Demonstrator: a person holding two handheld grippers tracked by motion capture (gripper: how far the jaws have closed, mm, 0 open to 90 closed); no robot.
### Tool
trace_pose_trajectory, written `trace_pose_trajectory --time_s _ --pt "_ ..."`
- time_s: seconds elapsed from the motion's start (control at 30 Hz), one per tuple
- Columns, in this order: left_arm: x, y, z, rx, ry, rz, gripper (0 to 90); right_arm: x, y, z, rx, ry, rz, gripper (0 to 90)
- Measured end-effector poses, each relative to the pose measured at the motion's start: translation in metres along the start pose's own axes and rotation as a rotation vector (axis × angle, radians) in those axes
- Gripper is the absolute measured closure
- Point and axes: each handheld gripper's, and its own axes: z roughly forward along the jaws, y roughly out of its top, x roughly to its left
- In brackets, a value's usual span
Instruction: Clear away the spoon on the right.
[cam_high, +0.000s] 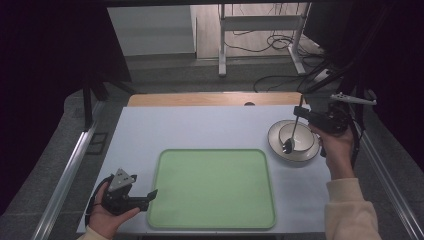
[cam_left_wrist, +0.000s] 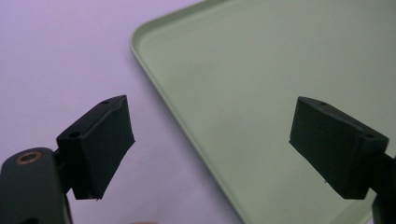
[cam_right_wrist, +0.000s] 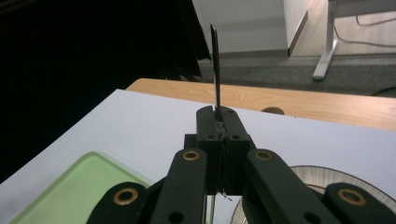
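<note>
A white bowl (cam_high: 303, 137) sits on a ringed plate (cam_high: 276, 145) at the table's right. Over them my right gripper (cam_high: 300, 113) is shut on the handle of a dark spoon (cam_high: 294, 129); the spoon hangs down with its scoop inside the bowl. In the right gripper view the jaws are pressed together on the spoon handle (cam_right_wrist: 215, 65), whose end sticks up past them, and the plate rim (cam_right_wrist: 322, 173) lies below. My left gripper (cam_high: 151, 193) rests at the front left, open, beside the green tray (cam_high: 210, 187). Its pads (cam_left_wrist: 100, 142) stand wide apart over the tray's edge (cam_left_wrist: 159, 79).
The lilac table top (cam_high: 200, 127) ends in a wooden strip (cam_high: 210, 99) at the back. Metal rails (cam_high: 67, 175) run along both sides. Beyond the table stand desk legs (cam_high: 222, 45) and loose cables (cam_high: 280, 42) on the floor.
</note>
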Motion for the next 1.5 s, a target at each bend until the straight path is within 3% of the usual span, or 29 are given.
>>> trace_pose_trajectory --time_s 0.57,0.77,1.07,1.5 --pt "0.0 0.0 0.0 0.0 0.006 0.001 13.2 0.012 -0.004 -0.005 -0.01 0.054 0.017 88.2" --pt "-0.001 0.0 0.001 -0.005 0.004 -0.003 13.2 0.024 -0.004 -0.011 -0.033 0.061 0.004 88.1" --pt "-0.001 0.0 -0.001 -0.012 0.006 -0.001 13.2 0.039 -0.006 -0.019 -0.036 0.109 0.003 88.1" --pt "-0.002 0.0 0.0 -0.009 0.006 0.003 13.2 0.075 -0.013 -0.027 -0.022 0.179 -0.042 88.1"
